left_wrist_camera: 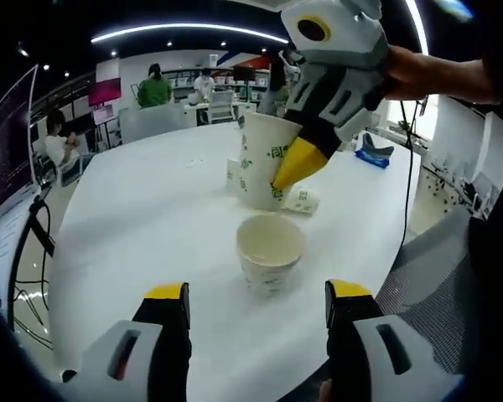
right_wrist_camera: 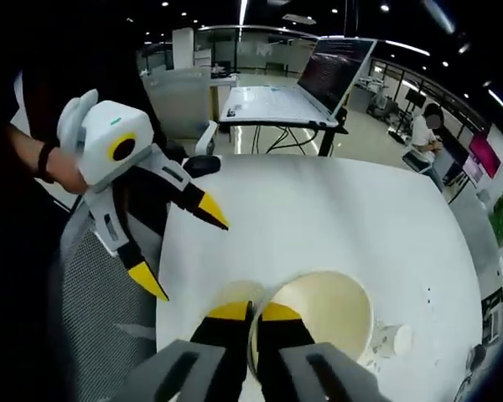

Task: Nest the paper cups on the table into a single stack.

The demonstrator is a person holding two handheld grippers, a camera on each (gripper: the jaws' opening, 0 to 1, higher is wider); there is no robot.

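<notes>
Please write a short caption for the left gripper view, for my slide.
Right gripper pinches the rim of a raised paper cup beyond an upright cup on the white table.

lying cup (left_wrist_camera: 302, 200) half hidden behind held cup (left_wrist_camera: 264, 159)

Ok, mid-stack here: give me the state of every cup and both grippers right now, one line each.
Right gripper: shut on the held cup's rim.
Held cup: upright, pinched at its rim by the right gripper, its base hidden behind the near cup.
Near cup: upright on the table, empty, not nested.
Lying cup: on its side beside the held cup.
Left gripper: open, short of the near cup, holding nothing.
</notes>
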